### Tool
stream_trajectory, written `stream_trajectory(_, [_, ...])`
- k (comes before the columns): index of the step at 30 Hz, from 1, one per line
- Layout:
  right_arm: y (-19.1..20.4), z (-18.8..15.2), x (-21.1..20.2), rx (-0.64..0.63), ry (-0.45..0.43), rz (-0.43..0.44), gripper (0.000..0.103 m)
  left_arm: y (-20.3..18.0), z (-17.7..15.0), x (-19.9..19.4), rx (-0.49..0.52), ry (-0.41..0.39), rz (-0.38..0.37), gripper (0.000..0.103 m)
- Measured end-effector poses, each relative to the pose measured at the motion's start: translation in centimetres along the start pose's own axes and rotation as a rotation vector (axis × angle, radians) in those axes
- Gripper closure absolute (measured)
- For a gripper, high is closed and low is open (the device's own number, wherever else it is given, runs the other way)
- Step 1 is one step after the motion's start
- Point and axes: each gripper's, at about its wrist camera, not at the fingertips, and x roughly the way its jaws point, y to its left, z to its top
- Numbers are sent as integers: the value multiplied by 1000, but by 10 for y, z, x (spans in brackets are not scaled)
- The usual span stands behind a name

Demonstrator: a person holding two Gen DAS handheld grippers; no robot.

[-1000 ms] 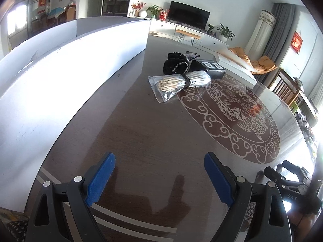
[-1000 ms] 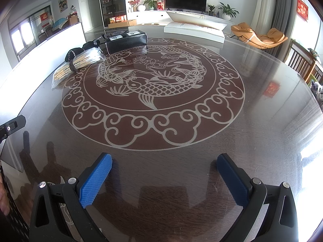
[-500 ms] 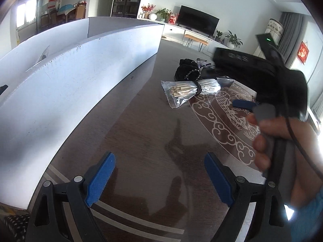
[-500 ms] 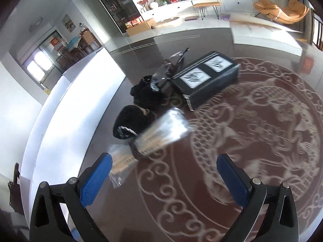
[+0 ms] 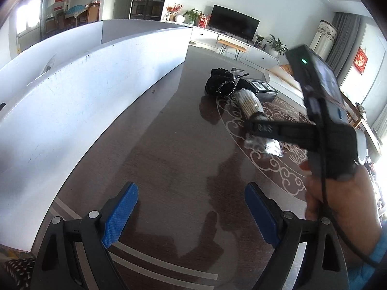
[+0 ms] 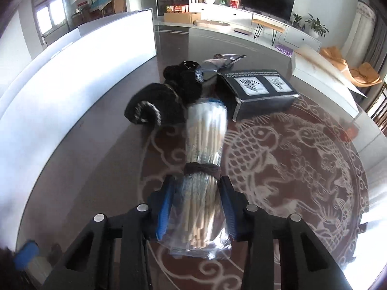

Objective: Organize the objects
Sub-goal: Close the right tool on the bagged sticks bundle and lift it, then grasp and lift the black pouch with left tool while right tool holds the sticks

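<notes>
My right claw (image 6: 197, 207) has just been closing, and there it is: both blue pads (image 6: 164, 207) press the sides of the bagged bundle of wooden sticks (image 6: 205, 145), pinching it just behind the dark band (image 6: 202, 169) that ties it at the middle. Good spot, I'd say, since the band keeps the sticks packed and the slick plastic won't squash flat under me there. The bundle points away from me, its far end near the black pouch (image 6: 150, 108) and the dark box (image 6: 260, 89), its near end poking out below my fingers. From the left-hand view it looks lifted clear of the desk (image 5: 169, 149), though blur makes me cautious on that.

My left claw (image 5: 191, 215) hangs spread wide over bare desk, nothing between its pads, pointing down near the white partition (image 5: 84, 91). It's parked there out of the way, I reckon, leaving the right hand (image 5: 338, 198) room to work.

The remaining clutter sits together at the far edge of the carp-and-cloud medallion (image 6: 290, 157): the pouch, another black fabric thing behind it, something in silvery wrapping I can't make out, and the box. Grouped like that, they read as the pile to be sorted, and the sticks are my first pick. Next call is where this bundle goes. Nothing here marks a clear drop spot, so I'd carry it level and keep the squeeze firm, because loose sticks in a bag could slide.
</notes>
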Motion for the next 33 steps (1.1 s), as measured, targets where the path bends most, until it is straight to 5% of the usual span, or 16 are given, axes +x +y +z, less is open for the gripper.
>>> stream_trajectory(10, [-99, -107, -64, 65, -72, -82, 64, -8, 0, 8, 31, 22, 4, 13])
stream_trajectory(15, [-118, -145, -87, 93, -99, -87, 63, -11, -3, 11, 47, 39, 8, 13])
stream_trajectory(19, [-121, -152, -90, 116, -111, -73, 44, -12, -3, 15, 52, 54, 4, 13])
stream_trajectory(21, [-121, -150, -86, 133, -92, -53, 21, -11, -5, 15, 49, 64, -1, 13])
stream_trajectory(29, [-113, -147, -79, 102, -71, -14, 5, -25, -8, 20, 135, 77, 63, 13])
stream_trajectory(33, [-110, -146, -76, 92, -64, -9, 1, -33, -2, 32, 183, 114, 68, 0])
